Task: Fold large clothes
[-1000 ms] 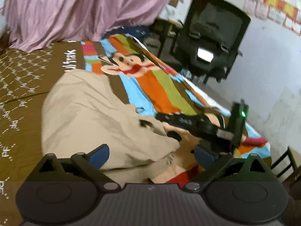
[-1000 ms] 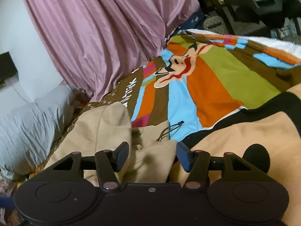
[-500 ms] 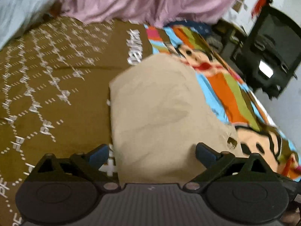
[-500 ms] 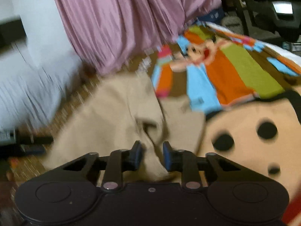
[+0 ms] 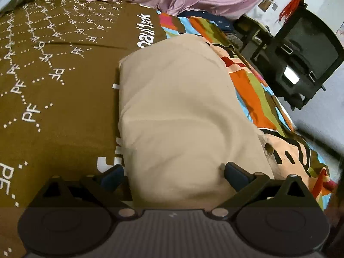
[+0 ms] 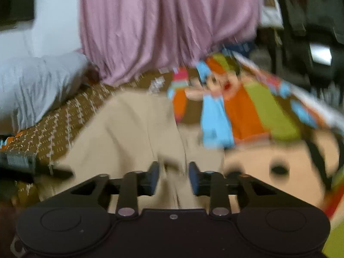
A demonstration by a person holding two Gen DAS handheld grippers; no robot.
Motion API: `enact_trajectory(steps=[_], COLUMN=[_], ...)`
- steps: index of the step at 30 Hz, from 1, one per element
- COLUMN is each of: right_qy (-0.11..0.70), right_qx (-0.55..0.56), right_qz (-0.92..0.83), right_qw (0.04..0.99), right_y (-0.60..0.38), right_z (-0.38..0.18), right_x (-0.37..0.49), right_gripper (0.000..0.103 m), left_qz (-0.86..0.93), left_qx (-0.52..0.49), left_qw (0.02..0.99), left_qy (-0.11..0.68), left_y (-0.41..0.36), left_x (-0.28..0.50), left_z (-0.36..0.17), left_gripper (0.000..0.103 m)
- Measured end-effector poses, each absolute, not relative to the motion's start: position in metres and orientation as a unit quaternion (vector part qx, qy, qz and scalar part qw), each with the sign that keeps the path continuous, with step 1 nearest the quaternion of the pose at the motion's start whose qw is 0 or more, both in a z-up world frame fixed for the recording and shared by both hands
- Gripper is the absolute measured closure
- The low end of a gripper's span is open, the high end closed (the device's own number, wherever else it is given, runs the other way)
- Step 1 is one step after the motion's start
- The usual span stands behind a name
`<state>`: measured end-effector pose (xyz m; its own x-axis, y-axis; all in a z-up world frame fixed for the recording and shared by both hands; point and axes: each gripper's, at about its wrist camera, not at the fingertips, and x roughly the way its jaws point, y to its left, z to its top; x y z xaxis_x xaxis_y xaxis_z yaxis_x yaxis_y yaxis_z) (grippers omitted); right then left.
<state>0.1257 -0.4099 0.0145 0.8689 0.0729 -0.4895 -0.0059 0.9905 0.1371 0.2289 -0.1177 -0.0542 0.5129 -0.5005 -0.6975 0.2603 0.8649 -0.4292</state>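
The left gripper (image 5: 174,173) stands released, its two blue pads far apart at the lower middle of its frame, with the folded beige cloth garment (image 5: 178,116) between them but not pinched. The right gripper (image 6: 173,178) is opening its jaws at the lower middle of its blurred frame, and a beige fold runs between the pads; I cannot tell if they press it. The garment lies in the centre on the brown patterned bedspread with colourful cartoon stripes (image 5: 53,81), and the pink curtain (image 6: 163,25) hangs at the top.

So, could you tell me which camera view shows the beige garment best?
The left wrist view: the beige garment is sharp, its folded outline nearly whole. The right wrist view shows it blurred and partly hidden.
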Motion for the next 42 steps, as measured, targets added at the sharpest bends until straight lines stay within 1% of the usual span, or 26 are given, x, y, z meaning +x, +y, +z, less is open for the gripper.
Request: enact_trajectory(steps=[4, 6, 8, 10, 11, 12, 15, 17, 19, 21, 24, 27, 28, 30, 34, 36, 38, 41, 42], right_qy=[0.236, 0.227, 0.219, 0.217, 0.223, 0.238, 0.292, 0.295, 0.290, 0.288, 0.291, 0.282, 0.276, 0.274, 0.297, 0.314, 0.327, 0.314, 0.312], right_qx=[0.017, -0.012, -0.046, -0.085, -0.109, -0.128, -0.184, -0.203, -0.156, -0.136, -0.125, -0.115, -0.098, -0.075, -0.059, -0.042, -0.029, 0.022, 0.010], right_qz=[0.079, 0.115, 0.137, 0.156, 0.163, 0.164, 0.148, 0.132, 0.116, 0.104, 0.102, 0.098, 0.097, 0.101, 0.115, 0.105, 0.086, 0.075, 0.073], right_qw=[0.968, 0.967, 0.965, 0.960, 0.955, 0.949, 0.927, 0.925, 0.937, 0.942, 0.943, 0.947, 0.951, 0.954, 0.946, 0.943, 0.941, 0.946, 0.947], right_y=[-0.384, -0.363, -0.341, -0.308, -0.296, -0.287, -0.270, -0.272, -0.283, -0.290, -0.294, -0.299, -0.303, -0.313, -0.329, -0.337, -0.344, -0.352, -0.349], right_z=[0.057, 0.066, 0.065, 0.054, 0.045, 0.035, -0.010, -0.038, -0.056, -0.069, -0.070, -0.049, -0.038, -0.017, -0.005, -0.015, -0.031, -0.052, -0.054], right_x=[0.185, 0.230, 0.271, 0.308, 0.322, 0.333, 0.357, 0.351, 0.345, 0.346, 0.347, 0.340, 0.330, 0.300, 0.227, 0.190, 0.166, 0.147, 0.147], right_gripper=[0.048, 0.048, 0.051, 0.060, 0.062, 0.070, 0.073, 0.073, 0.074, 0.074, 0.073, 0.071, 0.067, 0.062, 0.056, 0.056, 0.057, 0.058, 0.059], left_qz=[-0.231, -0.233, -0.232, -0.233, -0.232, -0.232, -0.235, -0.230, -0.224, -0.224, -0.230, -0.240, -0.243, -0.241, -0.235, -0.210, -0.200, -0.184, -0.179], left_qx=[-0.160, -0.172, -0.178, -0.178, -0.178, -0.176, -0.166, -0.157, -0.140, -0.134, -0.145, -0.169, -0.172, -0.169, -0.163, -0.144, -0.165, -0.167, -0.160], left_qw=[0.852, 0.847, 0.843, 0.843, 0.844, 0.844, 0.842, 0.844, 0.852, 0.854, 0.849, 0.849, 0.851, 0.859, 0.866, 0.864, 0.858, 0.860, 0.864], left_qy=[0.442, 0.447, 0.451, 0.451, 0.450, 0.450, 0.456, 0.459, 0.453, 0.450, 0.453, 0.440, 0.433, 0.418, 0.411, 0.434, 0.442, 0.446, 0.443], left_y=[-0.113, -0.111, -0.109, -0.109, -0.109, -0.110, -0.115, -0.121, -0.128, -0.129, -0.124, -0.113, -0.110, -0.106, -0.104, -0.109, -0.107, -0.106, -0.108], left_x=[0.231, 0.232, 0.233, 0.234, 0.234, 0.235, 0.239, 0.240, 0.238, 0.237, 0.236, 0.228, 0.225, 0.219, 0.208, 0.206, 0.204, 0.203, 0.202], left_z=[-0.062, -0.065, -0.066, -0.066, -0.067, -0.067, -0.070, -0.073, -0.074, -0.075, -0.073, -0.065, -0.060, -0.050, -0.042, -0.050, -0.059, -0.062, -0.061], left_gripper=[0.001, 0.001, 0.001, 0.001, 0.001, 0.001, 0.001, 0.001, 0.001, 0.001, 0.001, 0.004, 0.004, 0.004, 0.004, 0.002, 0.002, 0.000, 0.000])
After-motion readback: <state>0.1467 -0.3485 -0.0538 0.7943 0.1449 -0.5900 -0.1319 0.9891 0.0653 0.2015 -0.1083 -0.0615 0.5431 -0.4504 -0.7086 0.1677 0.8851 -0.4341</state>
